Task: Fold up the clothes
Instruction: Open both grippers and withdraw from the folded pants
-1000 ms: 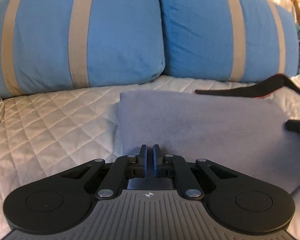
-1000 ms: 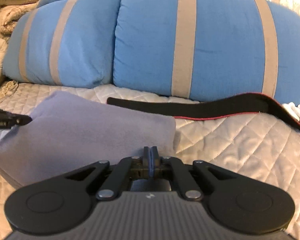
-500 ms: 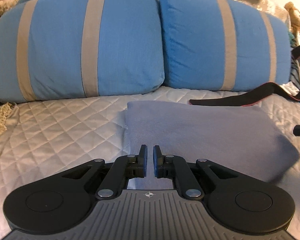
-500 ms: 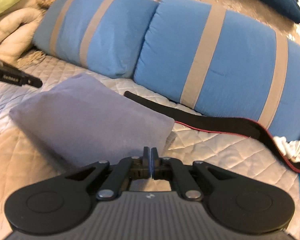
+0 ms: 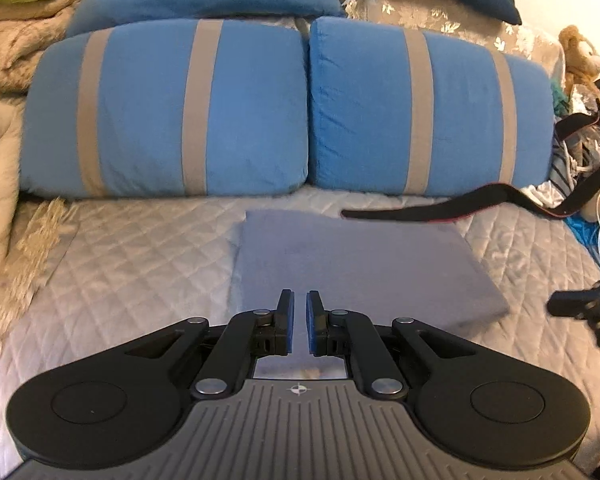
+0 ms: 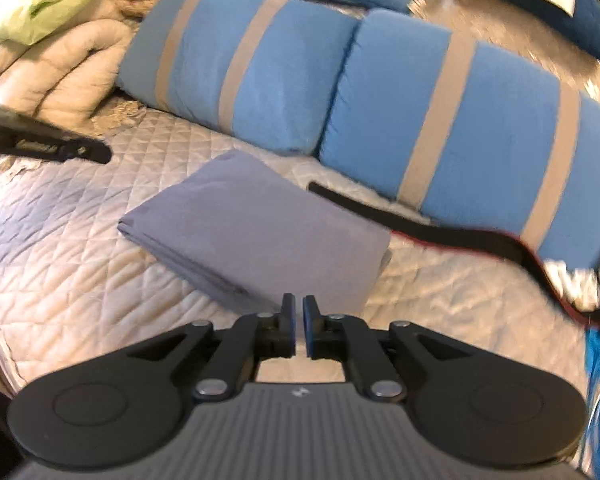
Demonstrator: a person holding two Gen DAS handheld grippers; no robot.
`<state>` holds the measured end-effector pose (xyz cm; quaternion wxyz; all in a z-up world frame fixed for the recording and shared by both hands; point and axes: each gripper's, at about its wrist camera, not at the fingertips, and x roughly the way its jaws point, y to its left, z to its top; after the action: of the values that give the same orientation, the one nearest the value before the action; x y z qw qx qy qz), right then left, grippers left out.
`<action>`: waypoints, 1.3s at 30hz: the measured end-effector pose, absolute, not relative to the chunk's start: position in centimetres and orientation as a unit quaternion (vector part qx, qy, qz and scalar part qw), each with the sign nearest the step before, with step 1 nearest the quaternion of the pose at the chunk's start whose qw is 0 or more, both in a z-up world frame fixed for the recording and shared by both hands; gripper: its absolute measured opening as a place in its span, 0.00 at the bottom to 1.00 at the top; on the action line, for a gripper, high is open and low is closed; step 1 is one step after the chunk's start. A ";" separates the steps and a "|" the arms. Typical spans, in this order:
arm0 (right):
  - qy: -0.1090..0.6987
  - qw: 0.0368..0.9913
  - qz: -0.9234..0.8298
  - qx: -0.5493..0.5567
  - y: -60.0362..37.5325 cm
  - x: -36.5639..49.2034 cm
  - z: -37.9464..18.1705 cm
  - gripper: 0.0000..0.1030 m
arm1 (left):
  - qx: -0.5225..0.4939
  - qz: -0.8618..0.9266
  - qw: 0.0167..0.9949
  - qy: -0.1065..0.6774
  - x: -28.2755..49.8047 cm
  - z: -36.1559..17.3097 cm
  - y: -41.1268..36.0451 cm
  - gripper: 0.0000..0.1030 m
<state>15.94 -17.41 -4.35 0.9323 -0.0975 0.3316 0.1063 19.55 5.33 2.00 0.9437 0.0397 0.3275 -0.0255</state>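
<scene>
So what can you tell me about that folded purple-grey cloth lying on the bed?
The cloth is a soft, plain purple-grey fabric, folded into a flat rectangle with several stacked layers showing along its near edge. It lies flat on the quilted bedspread in front of the blue striped pillows, with a black strap close to its far corner. Neither the left gripper nor the right gripper holds it; both are slightly open.

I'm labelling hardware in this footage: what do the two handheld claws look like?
Both look alike: the left claw and right claw have short black fingers with blue pads, black linkage arms with silver pivot bolts, two round black lobes, and a grey ribbed body bearing a small white emblem. No cables or sleeves show.
</scene>
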 end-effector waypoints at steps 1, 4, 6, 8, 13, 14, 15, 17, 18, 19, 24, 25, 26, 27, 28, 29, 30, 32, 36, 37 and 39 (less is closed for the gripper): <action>0.341 0.931 0.097 -0.090 -17.0 15.7 -4.7 0.31 | 0.044 -0.019 0.943 0.328 18.9 1.8 4.7 0.07; 0.347 0.931 0.054 -0.096 -15.2 14.7 -6.0 0.71 | 0.044 -0.024 0.942 0.331 17.1 0.3 3.3 0.34; 0.336 0.935 0.042 -0.109 -14.2 14.1 -7.1 1.00 | 0.029 -0.032 0.938 0.343 16.5 -0.8 3.2 0.91; 0.329 0.937 0.040 -0.113 -13.9 13.7 -8.4 1.00 | 0.019 -0.019 0.933 0.359 16.4 -2.2 3.3 1.00; 0.354 0.927 0.019 -0.122 -13.8 14.1 -10.8 1.00 | 0.028 0.034 0.928 0.370 16.3 -5.1 4.2 1.00; 0.358 0.926 0.018 -0.115 -13.9 14.2 -10.9 1.00 | 0.040 0.036 0.922 0.384 16.5 -5.3 4.1 0.99; 0.361 0.926 0.013 -0.105 -14.2 14.3 -10.9 1.00 | 0.052 0.034 0.918 0.391 16.7 -5.4 4.0 0.99; 0.375 0.923 0.001 -0.088 -14.6 14.8 -11.2 1.00 | 0.069 0.029 0.914 0.399 17.2 -5.8 3.6 0.99; 0.387 0.919 -0.003 -0.079 -14.8 15.1 -11.4 1.00 | 0.070 0.023 0.909 0.410 17.4 -6.2 3.5 0.99; 0.398 0.915 -0.004 -0.069 -15.0 15.3 -11.7 1.00 | 0.067 0.016 0.903 0.423 17.7 -6.6 3.5 0.99; 0.450 0.892 0.005 -0.047 -14.9 16.0 -13.6 1.00 | 0.038 0.011 0.875 0.482 18.0 -9.2 3.3 1.00; 0.460 0.887 0.007 -0.046 -14.7 16.0 -14.0 1.00 | 0.045 0.013 0.874 0.484 18.0 -9.3 3.0 1.00; 0.468 0.883 0.007 -0.041 -14.7 15.9 -14.4 1.00 | 0.052 0.016 0.873 0.484 17.8 -9.3 2.7 1.00; 0.469 0.883 0.004 -0.032 -14.7 15.8 -14.6 1.00 | 0.053 0.022 0.871 0.488 17.8 -9.3 2.5 1.00; 0.467 0.884 0.001 -0.027 -14.7 15.7 -14.7 1.00 | 0.050 0.026 0.868 0.493 18.0 -9.3 2.5 1.00; 0.467 0.884 -0.001 -0.025 -14.6 15.6 -14.7 1.00 | 0.046 0.029 0.866 0.497 18.1 -9.3 2.5 1.00; 0.466 0.884 -0.003 -0.025 -14.6 15.5 -14.7 1.00 | 0.043 0.030 0.865 0.499 18.2 -9.3 2.5 1.00; 0.465 0.885 -0.003 -0.026 -14.5 15.5 -14.8 1.00 | 0.038 0.031 0.864 0.500 18.2 -9.3 2.6 1.00; 0.467 0.884 -0.001 -0.023 -14.7 15.6 -14.8 1.00 | 0.038 0.035 0.867 0.495 18.1 -9.3 2.5 1.00; 0.467 0.884 -0.001 -0.023 -14.7 15.7 -14.8 1.00 | 0.039 0.035 0.868 0.493 18.1 -9.4 2.4 1.00; 0.466 0.885 -0.002 -0.024 -14.7 15.6 -14.8 1.00 | 0.039 0.036 0.869 0.491 18.0 -9.4 2.4 1.00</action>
<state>15.63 -14.66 -14.77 0.8847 -0.0242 0.4655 -0.0019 17.99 2.39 -9.36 0.8694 0.0390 0.4913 0.0356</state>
